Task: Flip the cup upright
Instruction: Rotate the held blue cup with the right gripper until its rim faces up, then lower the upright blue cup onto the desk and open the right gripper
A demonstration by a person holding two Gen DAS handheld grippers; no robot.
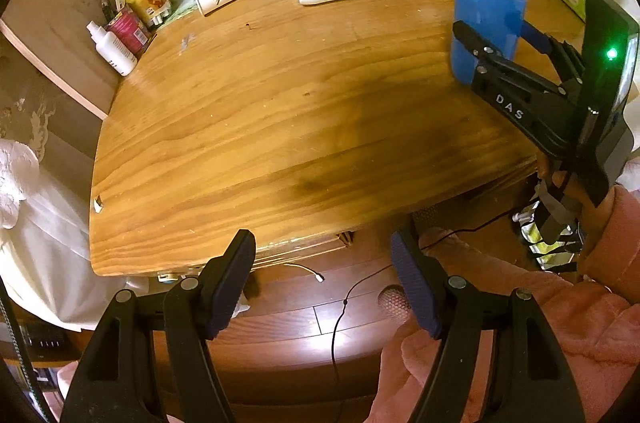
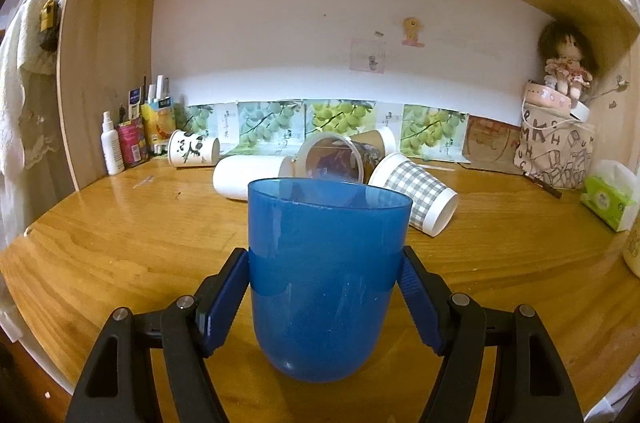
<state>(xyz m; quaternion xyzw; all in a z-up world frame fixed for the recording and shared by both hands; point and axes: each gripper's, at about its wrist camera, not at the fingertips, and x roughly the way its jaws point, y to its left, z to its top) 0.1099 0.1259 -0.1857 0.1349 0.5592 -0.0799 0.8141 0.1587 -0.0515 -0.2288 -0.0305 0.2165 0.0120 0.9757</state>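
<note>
A translucent blue plastic cup (image 2: pixel 326 275) stands mouth up between the fingers of my right gripper (image 2: pixel 324 275), which is shut on its sides just above the wooden table (image 2: pixel 120 243). In the left wrist view the same cup (image 1: pixel 486 23) shows at the right, held by the right gripper (image 1: pixel 496 41) over the table (image 1: pixel 260 111). My left gripper (image 1: pixel 324 263) is open and empty, hanging off the table's near edge above the floor.
Several cups lie on their sides at the back: a panda cup (image 2: pixel 192 147), a white cup (image 2: pixel 252 175), a clear cup (image 2: pixel 334 159), a checked cup (image 2: pixel 416 191). Bottles (image 2: pixel 120 143) stand back left; a printed bag (image 2: pixel 556 151) and tissue pack (image 2: pixel 610 199) back right.
</note>
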